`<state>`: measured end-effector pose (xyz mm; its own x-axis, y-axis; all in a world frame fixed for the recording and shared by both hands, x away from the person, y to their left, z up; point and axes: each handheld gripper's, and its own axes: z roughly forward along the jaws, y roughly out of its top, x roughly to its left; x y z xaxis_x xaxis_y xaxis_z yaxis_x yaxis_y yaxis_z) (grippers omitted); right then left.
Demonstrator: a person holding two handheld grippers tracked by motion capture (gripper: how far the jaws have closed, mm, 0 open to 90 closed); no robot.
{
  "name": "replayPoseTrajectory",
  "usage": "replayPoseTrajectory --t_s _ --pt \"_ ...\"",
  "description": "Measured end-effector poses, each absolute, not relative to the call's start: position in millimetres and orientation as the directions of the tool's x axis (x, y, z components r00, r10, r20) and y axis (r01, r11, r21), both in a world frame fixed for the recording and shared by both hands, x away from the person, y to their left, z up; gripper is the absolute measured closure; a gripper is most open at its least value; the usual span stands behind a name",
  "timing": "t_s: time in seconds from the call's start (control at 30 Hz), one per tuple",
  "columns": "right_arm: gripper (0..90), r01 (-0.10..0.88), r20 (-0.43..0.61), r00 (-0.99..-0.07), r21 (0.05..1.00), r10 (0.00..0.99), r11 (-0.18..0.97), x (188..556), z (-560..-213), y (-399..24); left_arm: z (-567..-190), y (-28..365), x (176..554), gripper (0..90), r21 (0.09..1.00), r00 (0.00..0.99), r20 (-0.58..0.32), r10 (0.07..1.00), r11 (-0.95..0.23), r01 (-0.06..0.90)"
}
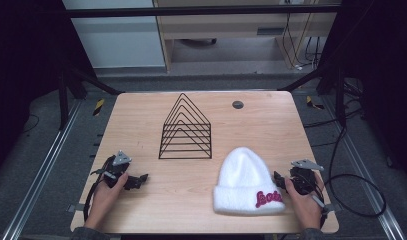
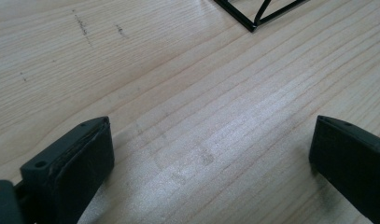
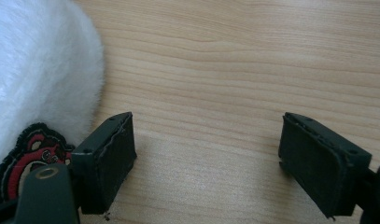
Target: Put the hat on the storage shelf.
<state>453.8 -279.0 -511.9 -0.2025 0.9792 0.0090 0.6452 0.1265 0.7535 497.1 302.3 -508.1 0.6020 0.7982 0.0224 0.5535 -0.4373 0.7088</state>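
White knit beanie point(image 1: 248, 181) flat on wooden surface point(image 1: 191, 200), just beside right gripper point(image 1: 282, 180), jaws spread and empty. Left gripper point(image 1: 137, 180) likewise spread, empty, well apart from beanie. Black wire rack point(image 1: 186, 131) behind.

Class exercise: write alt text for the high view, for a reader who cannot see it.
A person's hands hold an open left gripper and an open right gripper low on a wooden table, neither grasping anything. A white beanie with a red embroidered patch lies beside the right gripper, and a black wire rack stands mid-table.
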Motion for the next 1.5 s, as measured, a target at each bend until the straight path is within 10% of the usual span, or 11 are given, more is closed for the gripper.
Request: replayPoseTrajectory --t_s 0.57,1.1,1.5 --pt "24.0 0.642 0.045 -0.22 0.758 0.974 0.11 450.4 -500.7 -278.3 -508.1 302.2 496.6 0.0 0.709 0.6 0.022 0.8 -0.435 0.555" --pt "37.5 0.613 -0.071 -0.47 0.69 0.88 0.383 478.2 -411.3 -216.2 -508.1 302.3 496.3 0.0 0.709 0.598 0.022 0.801 -0.434 0.555" --pt "46.3 0.64 -0.066 -0.552 0.606 0.831 0.473 525.8 -423.5 -170.7 -508.1 302.4 496.7 0.0 0.71 0.6 0.021 0.8 -0.435 0.555"
